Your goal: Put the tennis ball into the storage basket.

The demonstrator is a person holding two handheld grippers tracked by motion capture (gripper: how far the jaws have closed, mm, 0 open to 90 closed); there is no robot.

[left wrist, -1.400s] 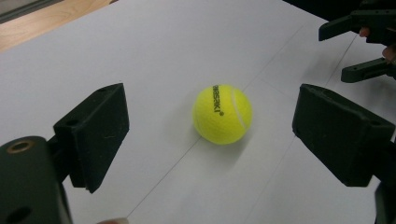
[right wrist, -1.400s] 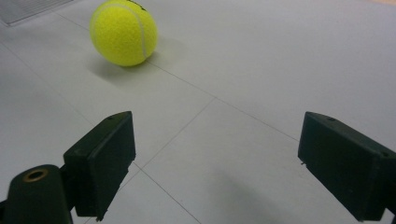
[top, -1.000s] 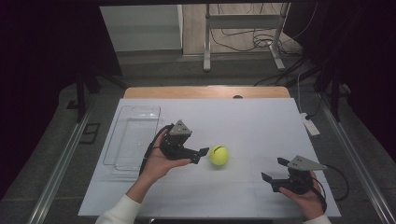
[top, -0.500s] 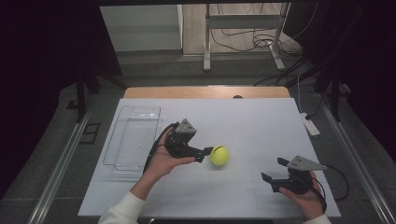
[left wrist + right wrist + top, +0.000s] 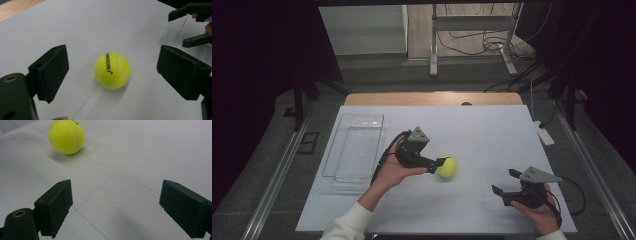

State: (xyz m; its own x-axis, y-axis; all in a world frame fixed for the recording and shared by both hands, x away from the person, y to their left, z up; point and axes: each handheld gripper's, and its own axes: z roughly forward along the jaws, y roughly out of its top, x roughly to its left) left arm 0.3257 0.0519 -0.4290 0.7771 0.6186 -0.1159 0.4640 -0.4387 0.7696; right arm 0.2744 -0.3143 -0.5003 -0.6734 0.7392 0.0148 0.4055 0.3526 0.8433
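1. White tabletop [image 5: 472,130] carries our yellow tennis ball [image 5: 446,167] near its middle; a clear tray [image 5: 357,147] lies by the left edge, well apart.
2. Our left gripper [image 5: 439,163] gapes wide just beside the ball, holding nothing; our right gripper [image 5: 506,181], near the front right corner, gapes empty too.

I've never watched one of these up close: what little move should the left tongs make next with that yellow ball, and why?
Probably ease the left tongs a little further forward around the tennis ball, then close. Their jaws stand wide open with the ball lined up between them but still just ahead, resting on the white table, untouched. The right tongs wait open, well off to the side.
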